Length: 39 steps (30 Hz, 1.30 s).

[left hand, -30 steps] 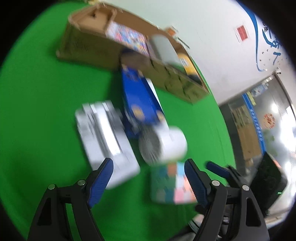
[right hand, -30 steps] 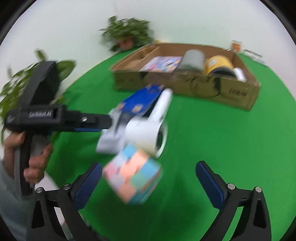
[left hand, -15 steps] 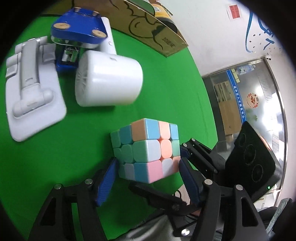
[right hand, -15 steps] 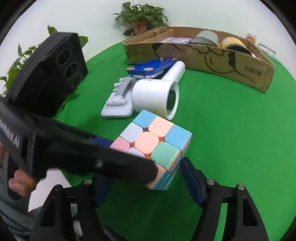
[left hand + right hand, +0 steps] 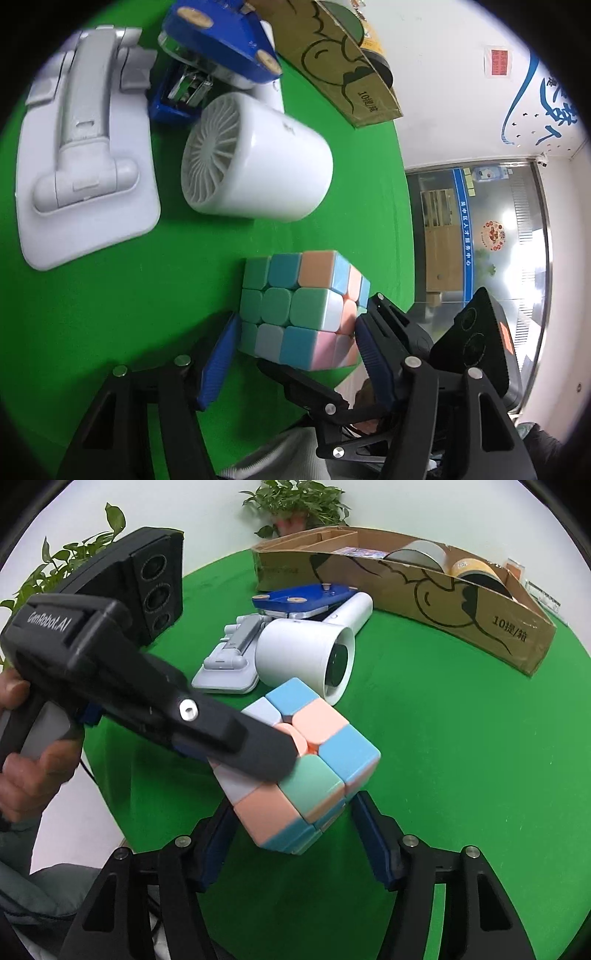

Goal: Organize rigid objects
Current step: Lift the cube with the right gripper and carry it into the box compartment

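1. Pastel puzzle cube (image 5: 314, 764) sits between both tools at once, near the front edge of the green table (image 5: 461, 738), just in front of the white fan (image 5: 306, 657); a second ago it lay loose with wide-open fingers on either side.
2. Right gripper (image 5: 291, 834) has just been closing, and its blue pads now press the cube's lower side faces; the left gripper (image 5: 295, 350) has narrowed too, its pads flanking the cube and apparently touching it.
3. Both tools have come in close, so the cube fills the lower half of each wrist view and the left tool's arm crosses over its top.
4. For the tidying job, this reads as the pick-up made, with the cardboard box (image 5: 509, 627) well beyond the cube as the likely destination.
5. Cube itself: three-by-three, stickerless, in matte peach, mint, sky blue and pale lilac, scrambled, rounded at the corners, tilted on an edge.
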Available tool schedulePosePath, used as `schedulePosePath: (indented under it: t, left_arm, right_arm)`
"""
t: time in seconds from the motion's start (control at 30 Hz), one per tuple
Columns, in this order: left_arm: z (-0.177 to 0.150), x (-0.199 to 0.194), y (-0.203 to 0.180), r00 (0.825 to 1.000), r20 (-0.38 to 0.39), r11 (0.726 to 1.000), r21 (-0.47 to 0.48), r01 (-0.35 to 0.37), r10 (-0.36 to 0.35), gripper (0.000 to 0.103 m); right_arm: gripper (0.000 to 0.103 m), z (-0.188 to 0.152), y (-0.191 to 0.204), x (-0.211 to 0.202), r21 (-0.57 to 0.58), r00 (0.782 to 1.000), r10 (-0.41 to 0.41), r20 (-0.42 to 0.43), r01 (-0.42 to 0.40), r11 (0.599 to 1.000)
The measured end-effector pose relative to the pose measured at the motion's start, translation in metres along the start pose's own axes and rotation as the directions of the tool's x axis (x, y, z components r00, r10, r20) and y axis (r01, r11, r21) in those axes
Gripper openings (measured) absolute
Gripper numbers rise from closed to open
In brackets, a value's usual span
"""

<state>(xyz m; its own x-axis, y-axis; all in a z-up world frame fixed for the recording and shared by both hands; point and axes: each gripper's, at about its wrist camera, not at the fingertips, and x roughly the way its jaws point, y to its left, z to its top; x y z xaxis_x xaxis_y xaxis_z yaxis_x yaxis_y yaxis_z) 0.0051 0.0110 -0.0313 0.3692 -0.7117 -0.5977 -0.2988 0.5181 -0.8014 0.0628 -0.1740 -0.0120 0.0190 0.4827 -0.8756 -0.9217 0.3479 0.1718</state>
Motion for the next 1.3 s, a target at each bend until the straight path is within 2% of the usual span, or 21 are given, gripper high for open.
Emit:
schedulePosePath:
  t: [0.07,0.27,0.47,0.6,0.87,1.13,1.3]
  left_arm:
    - [-0.001,0.002,-0.003,1.000,0.009,1.000,0.015,-0.008,0.008,0.064]
    - [-0.006,0.000,-0.027,0.995,0.061,0.992,0.089,-0.086,0.081,0.063]
    - [-0.006,-0.030,-0.052,0.984,0.151,0.983,0.144,-0.119,0.097,0.063]
    - [0.001,-0.056,-0.064,0.974,0.213,0.979,0.164,-0.118,0.082,0.063]
    - [0.034,-0.104,-0.094,0.942,0.331,0.964,0.228,-0.139,0.058,0.063]
    - [0.078,-0.132,-0.106,0.920,0.388,0.952,0.262,-0.156,0.044,0.063]
    - [0.111,-0.147,-0.113,0.906,0.417,0.943,0.270,-0.194,0.067,0.063]
  right_arm:
    - [0.057,-0.001,0.002,-0.001,-0.001,1.000,-0.004,0.007,0.004,1.000]
    - [0.055,0.005,0.007,-0.008,-0.021,0.999,-0.028,0.032,0.029,0.999]
    - [0.055,0.030,0.017,-0.031,-0.073,0.994,-0.038,0.105,0.046,0.996]
    - [0.055,0.061,0.023,-0.043,-0.120,0.988,-0.048,0.144,0.065,0.991]
    - [0.055,0.135,0.025,-0.063,-0.198,0.969,-0.065,0.239,0.114,0.974]
    - [0.055,0.198,0.018,-0.062,-0.255,0.959,-0.069,0.276,0.142,0.956]
    - [0.055,0.243,0.013,-0.054,-0.304,0.961,-0.062,0.270,0.146,0.941]
